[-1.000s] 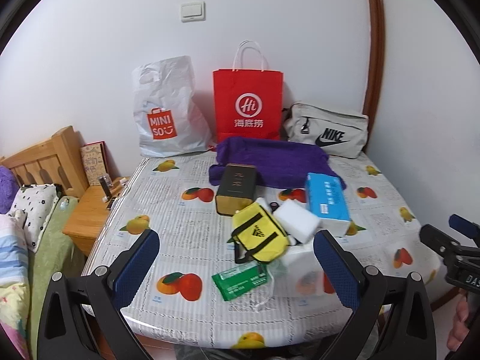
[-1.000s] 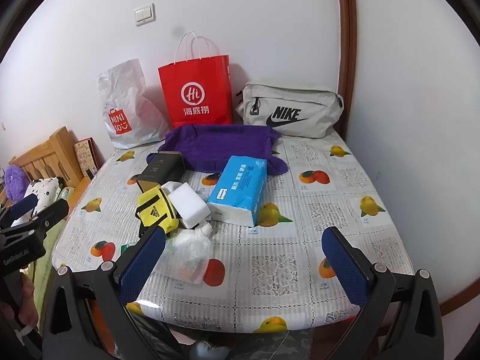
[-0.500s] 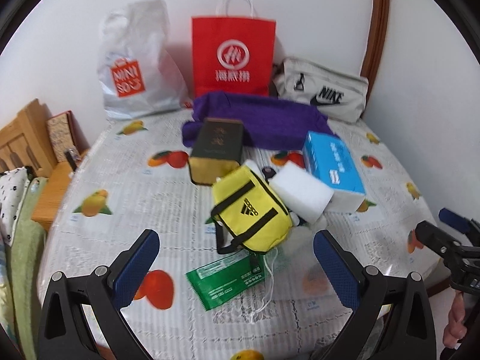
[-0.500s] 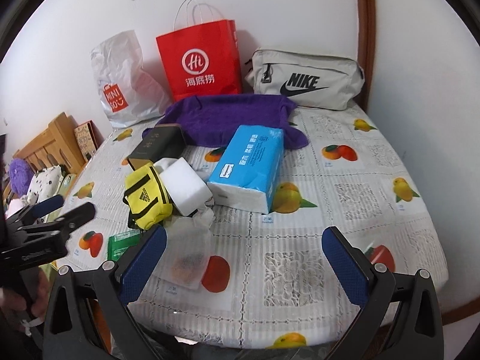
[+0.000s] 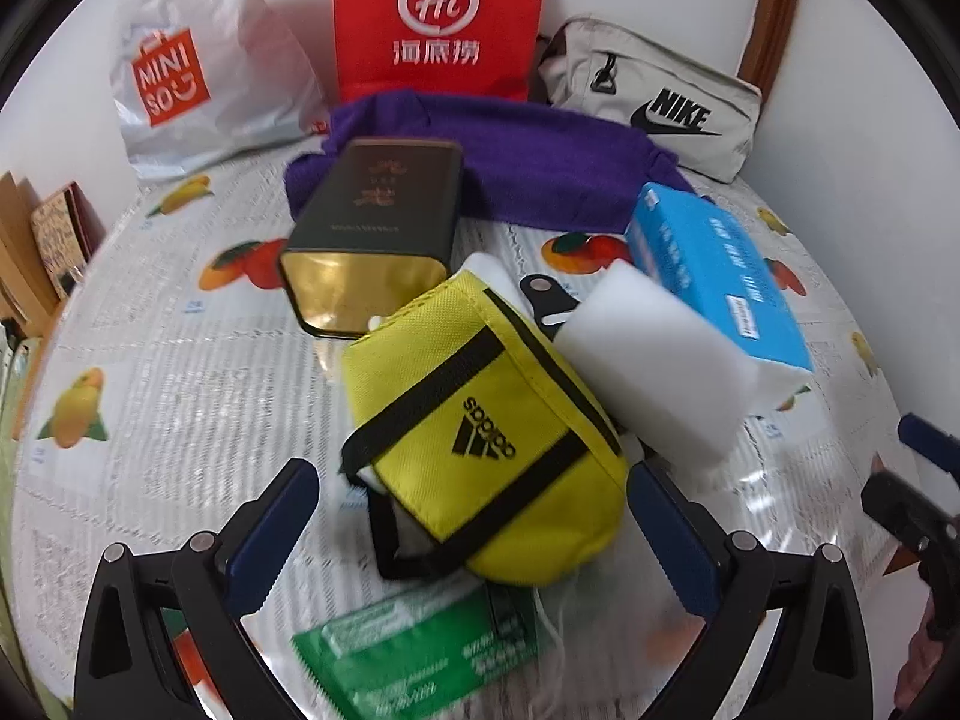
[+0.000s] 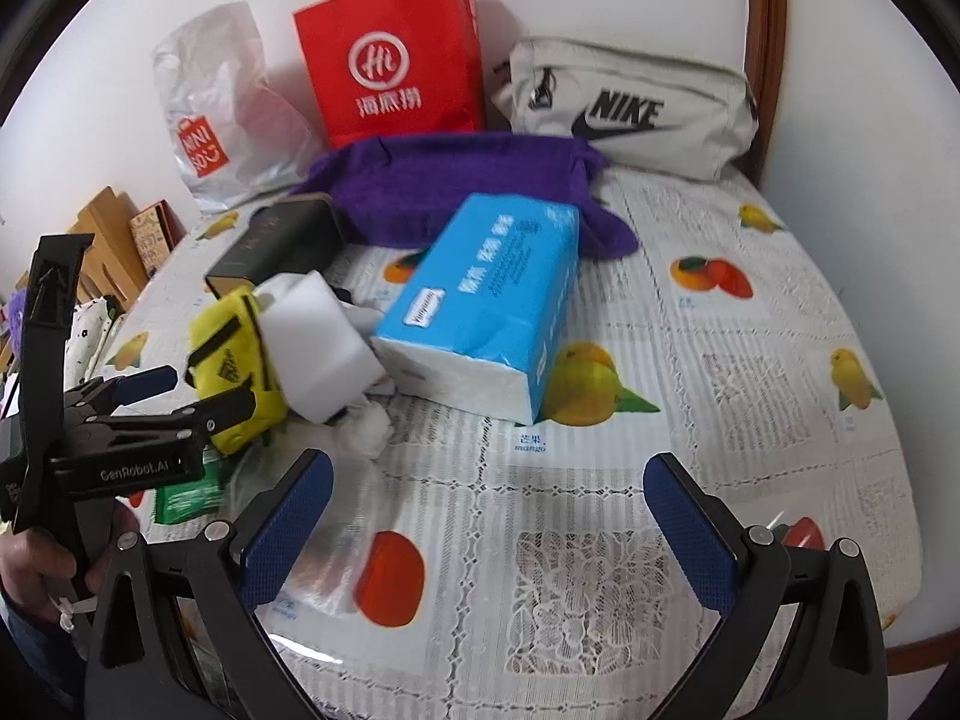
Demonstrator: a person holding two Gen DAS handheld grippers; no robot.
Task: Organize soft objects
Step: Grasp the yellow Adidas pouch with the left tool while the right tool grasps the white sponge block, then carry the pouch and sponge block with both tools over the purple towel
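Left tongs (image 5: 474,540) agape (white sponge (image 5: 654,360) beside pouch (image 5: 480,450))

The green packet (image 5: 414,654) is blurred and partly under the yellow Adidas pouch (image 5: 480,444) — its print is unreadable — and the red paper bag (image 5: 438,18) is cut off at top.

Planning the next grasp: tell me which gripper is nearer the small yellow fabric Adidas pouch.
Left. The left gripper is open with the yellow fabric pouch between its fingers. The right gripper, also open, hangs over bare tablecloth, with the pouch off to its left.
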